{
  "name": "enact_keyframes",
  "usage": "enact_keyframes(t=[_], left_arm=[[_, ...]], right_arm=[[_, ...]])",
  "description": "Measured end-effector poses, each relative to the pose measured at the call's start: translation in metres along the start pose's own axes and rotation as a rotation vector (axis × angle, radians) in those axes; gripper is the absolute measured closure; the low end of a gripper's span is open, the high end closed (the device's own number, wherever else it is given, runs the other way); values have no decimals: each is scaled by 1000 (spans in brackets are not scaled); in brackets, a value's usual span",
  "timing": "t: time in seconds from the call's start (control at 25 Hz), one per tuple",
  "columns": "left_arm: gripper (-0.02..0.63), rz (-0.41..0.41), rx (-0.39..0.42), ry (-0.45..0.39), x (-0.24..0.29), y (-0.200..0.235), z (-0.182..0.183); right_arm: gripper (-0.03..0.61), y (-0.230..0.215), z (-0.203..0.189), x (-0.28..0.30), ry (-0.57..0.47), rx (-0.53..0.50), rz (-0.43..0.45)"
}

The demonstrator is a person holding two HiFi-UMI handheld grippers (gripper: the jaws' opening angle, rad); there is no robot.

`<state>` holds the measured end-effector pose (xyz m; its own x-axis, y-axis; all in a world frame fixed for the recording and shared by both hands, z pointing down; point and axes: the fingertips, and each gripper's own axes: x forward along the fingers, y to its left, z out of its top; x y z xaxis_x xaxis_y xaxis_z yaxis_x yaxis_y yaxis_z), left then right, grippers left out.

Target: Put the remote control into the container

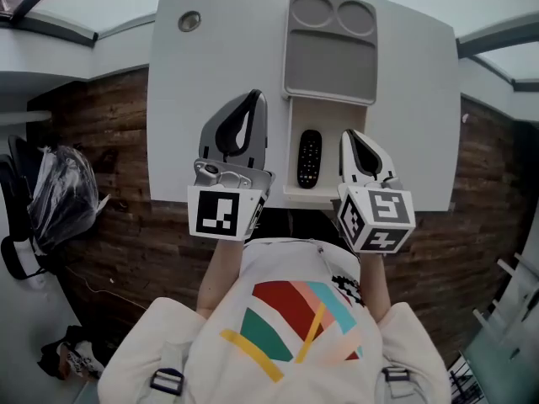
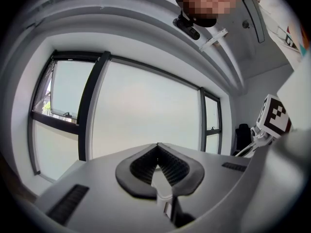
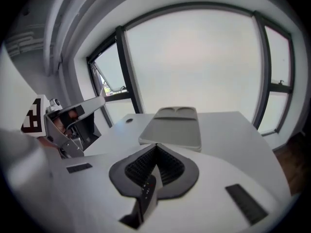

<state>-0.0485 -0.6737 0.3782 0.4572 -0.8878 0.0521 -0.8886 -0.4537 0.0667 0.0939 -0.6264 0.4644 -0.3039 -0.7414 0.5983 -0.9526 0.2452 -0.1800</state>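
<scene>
I see the remote control lying inside the white container on the table, just below the gray lid. My left gripper is beside the container, jaws shut tight on nothing. My right gripper is shut and empty too, over the container's right side.

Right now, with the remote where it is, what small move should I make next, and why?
Probably just draw both tongs back toward you. The remote control already lies inside the container, and the left tongs and right tongs are shut, empty, on either side of it.
</scene>
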Motion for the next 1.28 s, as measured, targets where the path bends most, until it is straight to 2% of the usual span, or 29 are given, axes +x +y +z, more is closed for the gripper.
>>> enact_keyframes(t=[0.28,0.4,0.48,0.56,0.64,0.8,1.0,1.28], left_arm=[[606,-12,35,-116,0,-12,61],[606,-10,49,-171,-5,-14,90],[606,-17,86,-227,-4,-18,114],[606,-28,125,-275,-2,-23,135],[606,-32,142,-288,-6,-28,145],[606,-29,158,-301,-15,-34,156],[606,-52,199,-334,-12,-47,169],[606,-32,218,-355,-17,-44,179]], right_arm=[[577,-4,88,-41,-257,-41,-14],[577,1,125,-67,-381,-20,17],[577,2,154,-87,-498,-5,48],[577,1,179,-107,-610,-34,45],[577,2,190,-123,-673,-88,9],[577,11,194,-144,-720,-154,-8],[577,7,198,-148,-754,-146,27],[577,8,203,-154,-772,-179,11]])
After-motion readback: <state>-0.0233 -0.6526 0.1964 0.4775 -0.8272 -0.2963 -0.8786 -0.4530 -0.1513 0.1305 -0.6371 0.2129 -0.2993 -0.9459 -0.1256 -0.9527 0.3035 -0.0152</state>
